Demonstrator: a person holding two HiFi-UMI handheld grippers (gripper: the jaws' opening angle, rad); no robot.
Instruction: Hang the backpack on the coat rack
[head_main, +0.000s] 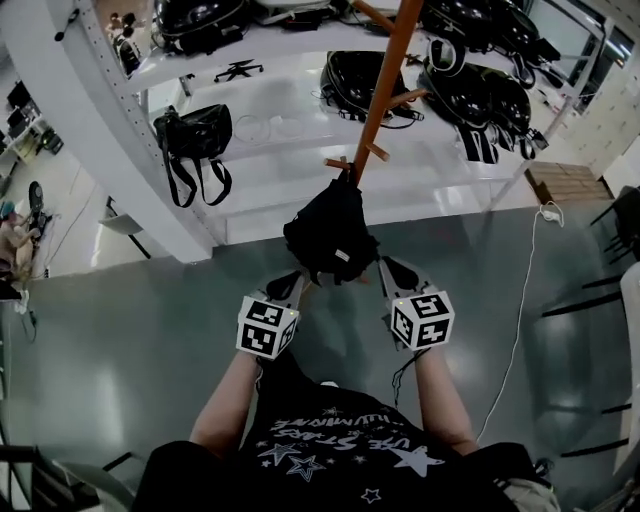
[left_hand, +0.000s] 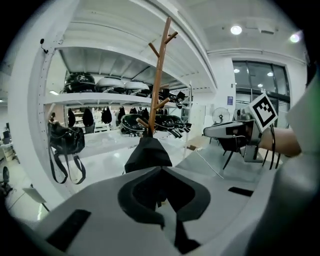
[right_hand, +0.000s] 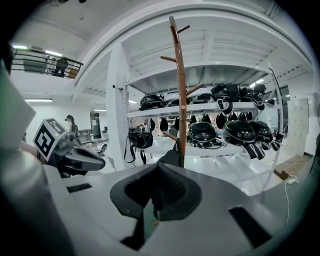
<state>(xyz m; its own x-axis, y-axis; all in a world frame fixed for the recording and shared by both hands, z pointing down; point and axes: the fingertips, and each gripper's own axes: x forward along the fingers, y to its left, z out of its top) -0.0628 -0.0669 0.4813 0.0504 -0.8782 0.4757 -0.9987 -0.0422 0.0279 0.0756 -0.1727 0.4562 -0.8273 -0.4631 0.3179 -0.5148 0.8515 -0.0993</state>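
While the person stands facing the coat rack (head_main: 388, 80), both grippers are up at the black backpack (head_main: 330, 232). It hangs low against the brown pole with its top right at the lowest pegs; can't tell whether its loop is over a peg. Left gripper (head_main: 297, 284): jaws pinched together on black backpack fabric at the lower left edge. Right gripper (head_main: 392, 268): jaws closed too, with a thin dark strap of the backpack caught between the pads on the lower right side. From above, the backpack covers the lower pole and sits between the two grippers. Just behind the rack is a tiered white counter (head_main: 300, 75), so the pole stands close in front of its shelves. A thick white post (head_main: 90, 110) slants down at the left. A black bag (head_main: 192, 132) hangs off the counter edge beside that post, well apart from the backpack, with two straps dangling. Glossy black helmets (head_main: 480, 90) sit on the counter to the right of the pole. A white cable (head_main: 520, 300) trails over the grey-green floor (head_main: 150, 330) on the right. Counts: one backpack, one coat rack, two grippers, one hanging black bag, one cable. Four pegs show in the right gripper view, and at least three helmets on the middle tier there.
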